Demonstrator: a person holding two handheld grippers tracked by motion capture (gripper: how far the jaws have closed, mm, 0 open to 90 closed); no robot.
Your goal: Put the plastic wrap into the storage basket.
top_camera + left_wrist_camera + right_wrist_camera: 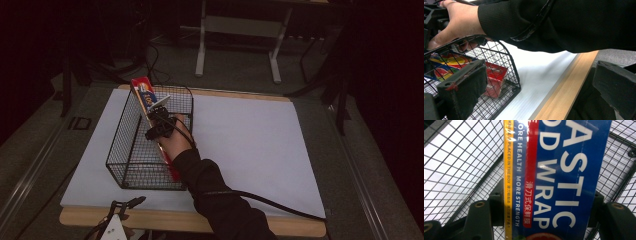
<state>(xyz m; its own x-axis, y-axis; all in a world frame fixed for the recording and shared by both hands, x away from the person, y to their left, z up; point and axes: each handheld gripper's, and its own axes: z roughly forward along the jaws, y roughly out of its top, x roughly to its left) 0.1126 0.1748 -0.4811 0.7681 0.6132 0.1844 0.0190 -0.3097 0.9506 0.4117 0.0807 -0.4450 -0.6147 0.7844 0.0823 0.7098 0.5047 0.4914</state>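
My right gripper (159, 116) has its jaws clamped on the long blue-and-red cardboard plastic-wrap box (564, 177), which leans across the black wire basket (131, 150) near the worktop's left edge. My left gripper (536, 92) waits at the near edge, jaws wide with nothing between them.

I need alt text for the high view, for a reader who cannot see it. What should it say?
A person's right hand holds the right gripper clamped on a long plastic wrap box, which leans in a black wire basket with its far end above the rim. The basket stands on a white table top; the left gripper rests at the near edge.
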